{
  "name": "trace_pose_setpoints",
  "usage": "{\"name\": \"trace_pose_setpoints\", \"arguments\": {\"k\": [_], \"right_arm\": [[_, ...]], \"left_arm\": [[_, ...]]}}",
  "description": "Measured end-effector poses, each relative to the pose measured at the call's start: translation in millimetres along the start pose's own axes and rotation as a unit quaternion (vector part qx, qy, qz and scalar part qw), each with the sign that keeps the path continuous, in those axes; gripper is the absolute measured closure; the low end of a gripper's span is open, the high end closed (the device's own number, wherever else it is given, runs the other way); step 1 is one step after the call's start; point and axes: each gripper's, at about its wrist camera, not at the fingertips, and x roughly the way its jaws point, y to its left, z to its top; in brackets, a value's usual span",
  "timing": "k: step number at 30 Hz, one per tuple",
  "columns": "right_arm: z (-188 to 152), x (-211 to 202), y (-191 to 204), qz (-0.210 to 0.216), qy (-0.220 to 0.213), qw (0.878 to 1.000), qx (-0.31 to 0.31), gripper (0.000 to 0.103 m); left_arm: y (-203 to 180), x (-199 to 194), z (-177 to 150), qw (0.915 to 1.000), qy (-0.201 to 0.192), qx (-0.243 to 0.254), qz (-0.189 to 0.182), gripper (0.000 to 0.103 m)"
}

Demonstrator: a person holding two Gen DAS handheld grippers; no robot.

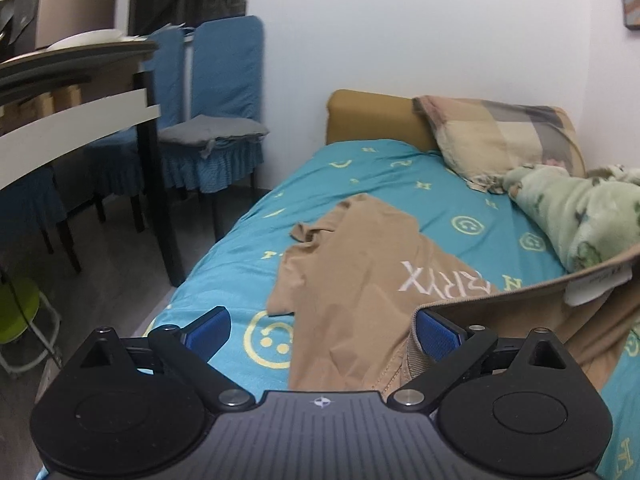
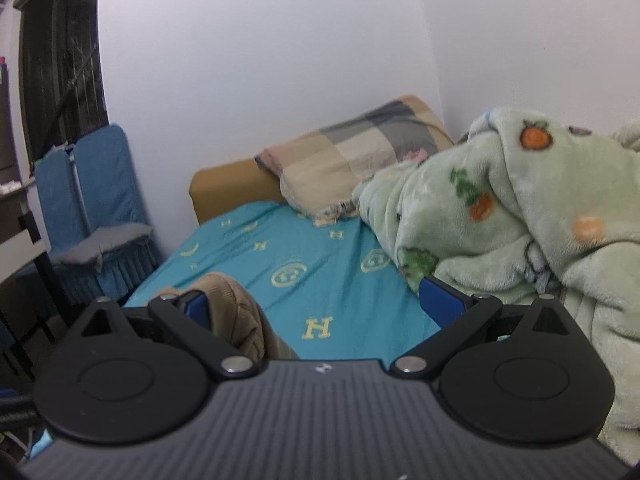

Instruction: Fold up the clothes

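On bed (image 1: 360, 168): tan shirt (image 1: 360, 264) btwn both open tongs, collar touching.

Left gripper (image 1: 322, 330): lower centre of frame, fingers spread wide, blue pads facing inward; right-hand pad (image 1: 438, 332) touching tan cloth, left-hand pad bare. Right gripper (image 2: 322, 306): lower centre of frame, fingers likewise spread wide; left-hand pad (image 2: 196, 306) against bunched tan cloth, right-hand pad bare.
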Motion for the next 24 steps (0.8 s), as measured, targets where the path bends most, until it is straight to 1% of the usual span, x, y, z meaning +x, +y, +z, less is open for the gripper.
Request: {"name": "trace_pose_setpoints", "arguments": {"k": [3, 7, 11, 12, 14, 15, 16, 18, 19, 21, 22, 24], "right_arm": [[3.6, -3.3, -3.1, -0.001, -0.005, 1.000, 0.007, 0.000], [5.6, -3.8, -4.4, 0.001, -0.007, 1.000, 0.013, 0.000], [6.2, -4.2, -4.4, 0.005, -0.008, 1.000, 0.014, 0.000], [6.0, -4.4, -4.4, 0.006, -0.009, 1.000, 0.014, 0.000], [6.0, -4.1, -5.9, 0.006, -0.010, 1.000, 0.016, 0.000], [6.1, -3.9, -6.7, 0.005, -0.010, 1.000, 0.017, 0.000], [6.2, -3.7, -8.1, 0.007, -0.011, 1.000, 0.019, 0.000], [6.2, -2.3, -10.1, 0.012, -0.011, 1.000, 0.021, 0.000], [6.2, -0.9, -10.3, 0.015, -0.010, 1.000, 0.019, 0.000], [1.7, 4.6, -7.4, 0.016, -0.006, 1.000, 0.003, 0.000], [-2.7, 11.2, -6.7, 0.018, 0.011, 1.000, -0.003, 0.000], [-12.4, 25.7, -5.7, 0.023, 0.051, 0.998, -0.016, 0.000]], "left_arm": [[-5.5, 6.8, -4.1, 0.9993, 0.022, 0.015, -0.027, 0.004], [-22.7, 11.4, -14.7, 0.9966, 0.035, 0.058, -0.047, 0.004], [-40.4, 15.8, -25.6, 0.9914, 0.047, 0.102, -0.067, 0.004], [-42.6, 16.6, -27.1, 0.9912, 0.046, 0.109, -0.059, 0.004], [-40.2, 21.1, -26.2, 0.9928, 0.048, 0.105, -0.033, 0.004], [-36.5, 23.3, -24.1, 0.9942, 0.050, 0.094, -0.017, 0.004], [-28.2, 25.2, -20.8, 0.9962, 0.051, 0.070, -0.008, 0.004], [-9.6, 28.8, -13.9, 0.9985, 0.052, 0.018, 0.006, 0.003], [1.8, 27.6, -9.2, 0.9988, 0.044, -0.020, 0.004, 0.003], [21.2, 19.3, 0.5, 0.9964, 0.014, -0.084, -0.001, 0.004], [27.7, 13.8, 4.5, 0.9950, -0.005, -0.099, 0.004, 0.004], [36.3, 2.9, 9.9, 0.9925, -0.042, -0.112, 0.026, 0.004]]}}
